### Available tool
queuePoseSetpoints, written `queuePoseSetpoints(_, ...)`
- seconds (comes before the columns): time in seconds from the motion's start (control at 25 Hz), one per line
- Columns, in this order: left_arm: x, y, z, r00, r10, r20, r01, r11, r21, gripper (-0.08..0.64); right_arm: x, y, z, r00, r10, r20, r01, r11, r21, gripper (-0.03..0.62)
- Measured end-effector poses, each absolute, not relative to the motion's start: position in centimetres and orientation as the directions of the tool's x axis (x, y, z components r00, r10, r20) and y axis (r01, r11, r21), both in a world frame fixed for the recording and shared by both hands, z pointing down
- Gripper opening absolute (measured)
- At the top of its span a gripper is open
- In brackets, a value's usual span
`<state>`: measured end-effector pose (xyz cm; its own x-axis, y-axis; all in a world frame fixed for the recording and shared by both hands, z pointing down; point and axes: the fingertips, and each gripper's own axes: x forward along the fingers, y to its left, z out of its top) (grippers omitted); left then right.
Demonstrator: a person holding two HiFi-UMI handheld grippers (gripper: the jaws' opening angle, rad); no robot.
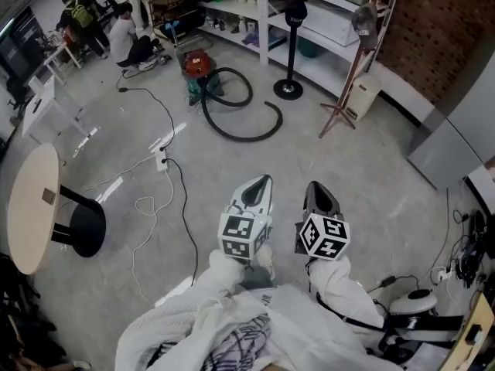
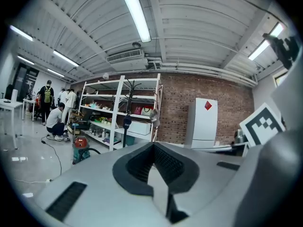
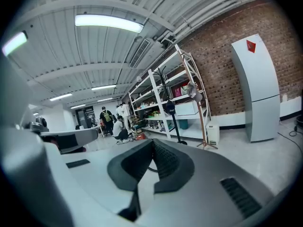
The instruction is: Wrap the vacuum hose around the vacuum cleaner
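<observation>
Vacuum hose [image 1: 246, 124] lies looped on the floor [image 1: 363, 184], at its far side beside the vacuum cleaner [image 1: 198, 66] — left gripper [image 1: 261, 182] and right gripper [image 1: 314, 188] are both closed, empty; we should approach, then open wide.

round table [image 1: 29, 230] cut by left edge, shelf items [image 1: 236, 25] too small

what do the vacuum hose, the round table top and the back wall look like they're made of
vacuum hose: probably flexible plastic or rubber, matt black; it lies in loose curves without kinking.
table top: pale wood look, perhaps laminate; the surface is an even beige.
back wall: bare red-brown brick, with visible mortar lines.
</observation>
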<state>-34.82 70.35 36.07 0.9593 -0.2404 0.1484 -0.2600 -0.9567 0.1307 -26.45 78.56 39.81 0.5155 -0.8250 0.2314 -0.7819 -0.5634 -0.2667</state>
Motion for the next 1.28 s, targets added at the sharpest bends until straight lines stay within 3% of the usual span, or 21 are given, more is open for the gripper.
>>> queuePoseSetpoints(0.52, -23.1, 56.6, 35.2, 0.959, -0.245, 0.143, -0.264, -0.954, 0.14, 0.0, -13.5, 65.3, 38.1, 0.535, -0.812, 0.233, -0.768, -0.582, -0.266, 0.014)
queuePoseSetpoints(0.88, -17.9, 53.4, 36.6, 0.952, -0.25, 0.174, -0.278, -0.947, 0.161, 0.0, -7.2, 62.0, 38.0, 0.539, -0.808, 0.239, -0.767, -0.588, -0.258, 0.014)
queuePoseSetpoints(1.28, -4.7, 51.6, 36.2, 0.927, -0.311, 0.21, -0.343, -0.929, 0.141, 0.0, 6.5, 58.8, 38.1, 0.469, -0.85, 0.24, -0.807, -0.523, -0.275, 0.014)
